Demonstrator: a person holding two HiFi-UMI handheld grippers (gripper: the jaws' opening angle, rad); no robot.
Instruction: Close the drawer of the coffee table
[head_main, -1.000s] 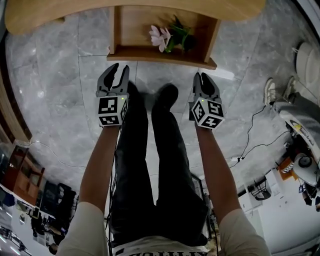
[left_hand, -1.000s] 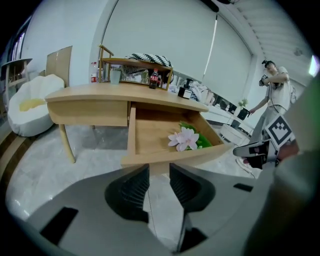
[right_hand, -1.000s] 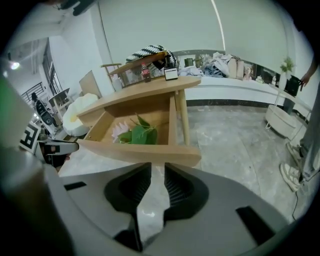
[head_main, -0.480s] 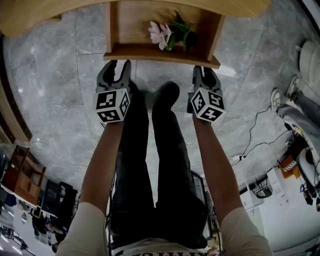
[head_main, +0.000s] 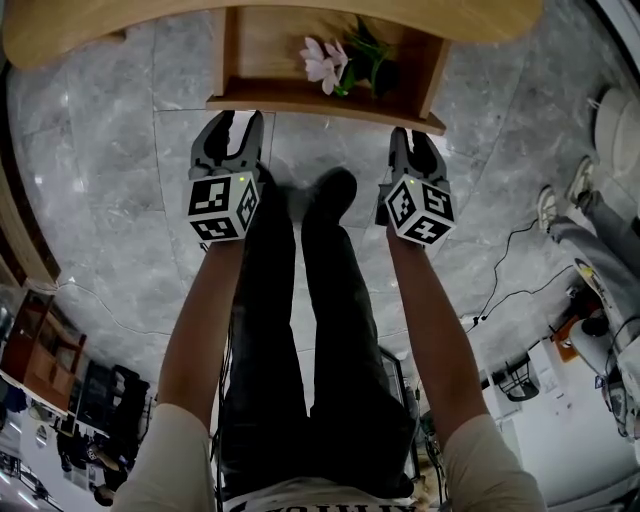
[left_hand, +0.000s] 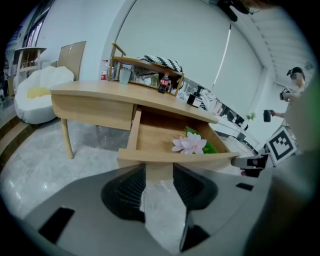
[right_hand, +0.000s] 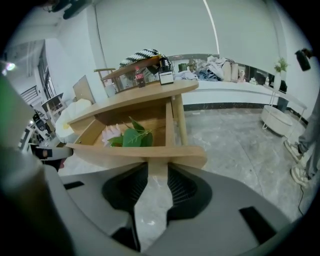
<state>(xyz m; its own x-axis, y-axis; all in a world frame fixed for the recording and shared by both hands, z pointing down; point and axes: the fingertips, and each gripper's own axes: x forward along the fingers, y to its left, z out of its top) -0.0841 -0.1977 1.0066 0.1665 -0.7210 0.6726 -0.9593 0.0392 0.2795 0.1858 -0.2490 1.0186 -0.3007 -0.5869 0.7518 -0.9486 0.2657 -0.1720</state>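
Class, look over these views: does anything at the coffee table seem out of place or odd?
The drawer stands pulled far out from under the coffee table's top, left open. A pink flower with green leaves lies loose inside it, an odd thing to keep there. Nothing looks spilled or broken.

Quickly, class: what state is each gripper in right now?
Left gripper: open, jaws just opened, nothing between them.
Right gripper: open, jaws just opened, nothing between them.
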